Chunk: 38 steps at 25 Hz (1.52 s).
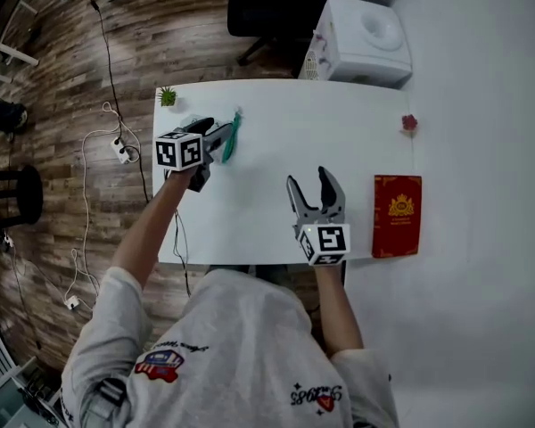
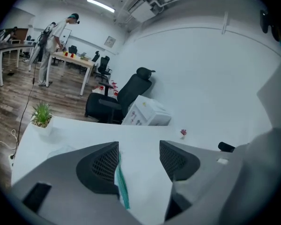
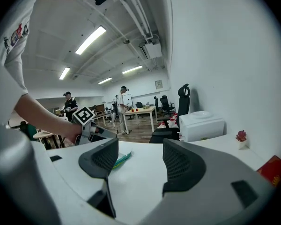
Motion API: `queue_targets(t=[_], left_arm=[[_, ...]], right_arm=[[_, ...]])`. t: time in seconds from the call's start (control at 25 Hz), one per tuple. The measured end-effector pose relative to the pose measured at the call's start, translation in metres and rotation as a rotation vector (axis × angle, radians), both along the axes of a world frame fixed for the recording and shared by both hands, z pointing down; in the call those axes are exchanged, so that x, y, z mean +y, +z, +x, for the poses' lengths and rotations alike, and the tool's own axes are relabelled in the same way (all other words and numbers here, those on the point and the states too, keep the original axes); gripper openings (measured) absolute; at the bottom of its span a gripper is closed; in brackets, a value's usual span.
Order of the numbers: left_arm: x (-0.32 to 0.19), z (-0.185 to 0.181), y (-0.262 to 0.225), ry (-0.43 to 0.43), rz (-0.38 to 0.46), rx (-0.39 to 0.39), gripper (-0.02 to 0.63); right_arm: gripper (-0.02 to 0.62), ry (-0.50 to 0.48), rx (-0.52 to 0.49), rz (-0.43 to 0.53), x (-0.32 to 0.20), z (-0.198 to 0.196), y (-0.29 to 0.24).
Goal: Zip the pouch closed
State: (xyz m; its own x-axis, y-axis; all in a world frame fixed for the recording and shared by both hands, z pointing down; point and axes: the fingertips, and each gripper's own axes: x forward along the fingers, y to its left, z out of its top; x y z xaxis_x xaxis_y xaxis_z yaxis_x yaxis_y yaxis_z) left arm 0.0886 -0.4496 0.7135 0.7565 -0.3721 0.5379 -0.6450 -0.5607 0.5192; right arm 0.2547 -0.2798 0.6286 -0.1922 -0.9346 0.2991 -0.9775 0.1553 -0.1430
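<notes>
The pouch [image 1: 231, 138] is a clear flat bag with a teal zip, lying on the left part of the white table [image 1: 276, 123]. My left gripper [image 1: 223, 138] is low over it and open. In the left gripper view the teal zip [image 2: 122, 186] runs along the inner face of the left jaw, and the jaws of this gripper [image 2: 139, 156] stand wide apart. My right gripper [image 1: 308, 181] is open near the table's front middle, empty, well to the right of the pouch. In the right gripper view the pouch [image 3: 122, 160] shows beyond the gripper [image 3: 140, 153].
A red book [image 1: 397, 215] lies at the table's right edge, with a small red flower [image 1: 409, 123] behind it. A little potted plant [image 1: 167, 96] stands at the back left corner. Beyond the table are a white box [image 1: 361, 43] and a black chair [image 1: 267, 12].
</notes>
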Motion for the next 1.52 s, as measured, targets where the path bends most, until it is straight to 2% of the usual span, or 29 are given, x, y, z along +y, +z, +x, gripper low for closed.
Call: queue_targets(t=[0.28, 0.48, 0.6, 0.72, 0.88, 1.24, 1.52], left_arm=[[-0.029, 0.026, 0.026, 0.012, -0.056, -0.069, 0.254], [-0.052, 0.036, 0.051, -0.070, -0.195, -0.058, 0.249], [-0.062, 0.040, 0.068, -0.064, -0.221, -0.112, 0.242], [-0.068, 0.044, 0.081, -0.028, -0.222, -0.177, 0.202], [-0.075, 0.042, 0.103, -0.040, -0.276, -0.232, 0.201], [-0.079, 0.045, 0.131, -0.075, -0.395, -0.241, 0.191], [-0.077, 0.049, 0.141, -0.040, -0.438, -0.256, 0.089]], right_arm=[[0.284, 0.040, -0.002, -0.015, 0.001, 0.021, 0.012], [0.284, 0.077, -0.007, -0.037, 0.004, 0.039, 0.021], [0.284, 0.100, -0.003, -0.058, 0.007, 0.051, 0.025], [0.284, 0.127, -0.001, -0.075, 0.013, 0.064, 0.030], [0.284, 0.153, -0.005, -0.090, 0.018, 0.076, 0.038], [0.284, 0.195, -0.003, -0.119, 0.028, 0.092, 0.048], [0.282, 0.202, 0.023, -0.128, 0.033, 0.093, 0.050]])
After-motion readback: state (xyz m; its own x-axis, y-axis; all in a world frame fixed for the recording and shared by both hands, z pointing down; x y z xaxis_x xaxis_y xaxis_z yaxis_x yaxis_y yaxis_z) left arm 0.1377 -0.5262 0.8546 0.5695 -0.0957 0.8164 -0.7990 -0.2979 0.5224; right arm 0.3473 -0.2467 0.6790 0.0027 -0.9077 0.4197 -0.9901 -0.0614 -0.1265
